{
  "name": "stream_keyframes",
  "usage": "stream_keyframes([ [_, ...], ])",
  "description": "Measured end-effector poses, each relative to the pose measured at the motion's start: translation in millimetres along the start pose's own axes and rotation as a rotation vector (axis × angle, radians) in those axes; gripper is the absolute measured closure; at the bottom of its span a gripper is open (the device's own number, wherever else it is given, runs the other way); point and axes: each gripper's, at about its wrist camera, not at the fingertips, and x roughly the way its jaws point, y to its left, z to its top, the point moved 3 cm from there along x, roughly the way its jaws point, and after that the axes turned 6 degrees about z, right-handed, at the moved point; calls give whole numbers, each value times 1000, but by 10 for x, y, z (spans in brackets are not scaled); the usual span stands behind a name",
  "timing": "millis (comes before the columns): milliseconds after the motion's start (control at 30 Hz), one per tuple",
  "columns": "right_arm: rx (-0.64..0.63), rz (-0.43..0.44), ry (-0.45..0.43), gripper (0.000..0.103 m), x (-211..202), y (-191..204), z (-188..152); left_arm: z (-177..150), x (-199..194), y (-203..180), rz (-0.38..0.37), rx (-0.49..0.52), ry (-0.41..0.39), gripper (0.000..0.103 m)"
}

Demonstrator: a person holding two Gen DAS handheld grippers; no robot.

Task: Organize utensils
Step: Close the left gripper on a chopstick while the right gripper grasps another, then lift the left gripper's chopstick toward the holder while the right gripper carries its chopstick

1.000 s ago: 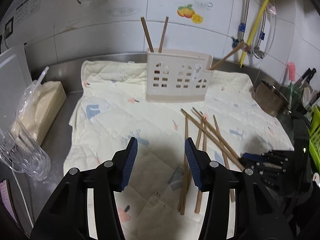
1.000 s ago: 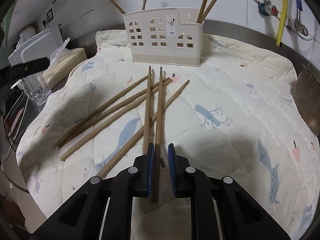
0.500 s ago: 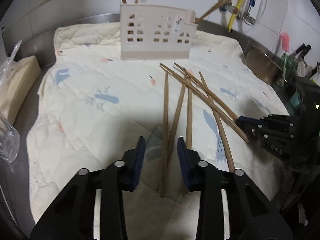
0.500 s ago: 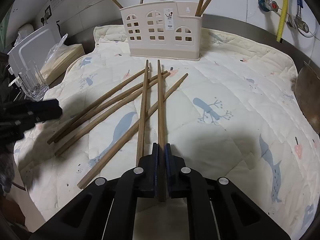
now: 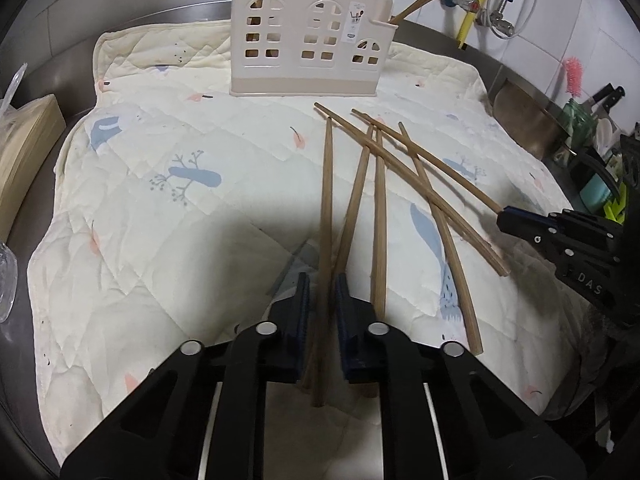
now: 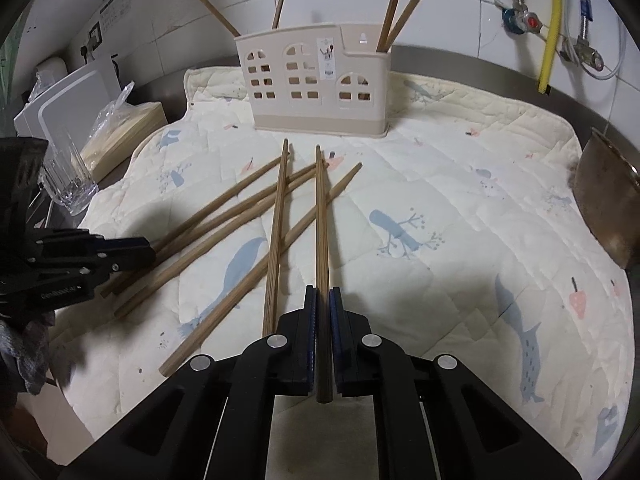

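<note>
Left wrist view: left gripper point(image 5: 322, 292) was clenched round one chopstick point(image 5: 326, 200); five loose sticks lay on the cloth point(image 5: 160, 220); holder point(image 5: 308, 40) stood far, some sticks already in it.

Right wrist view: right gripper point(image 6: 322, 304) was grasping another stick point(image 6: 321, 220); holder point(image 6: 316, 80) held four; the six on the cloth remained unsorted.

Quilted mat point(image 6: 460, 208), glass tumbler point(image 6: 68, 184), yellow hose point(image 6: 550, 20).
</note>
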Motion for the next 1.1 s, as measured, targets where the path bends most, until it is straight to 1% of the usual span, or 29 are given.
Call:
stream_keyframes([
  [100,-8,0,-19,96,-54,26,38,8,1,-10,-11,0,-1,97],
  [300,-20,-4,-46,96,-153,59,103,15,-50,7,-16,-11,-16,97],
  [533,-28,-7,-80,96,-262,70,187,128,-299,36,-12,-18,-80,98],
  [767,-46,-6,-147,96,-422,106,396,364,-610,23,-12,-3,-171,98],
  [967,-64,-3,-208,96,-528,164,645,610,-767,4,-12,15,-229,98],
  [1100,-75,7,-231,97,-553,181,797,797,-838,-5,-16,29,-254,98],
])
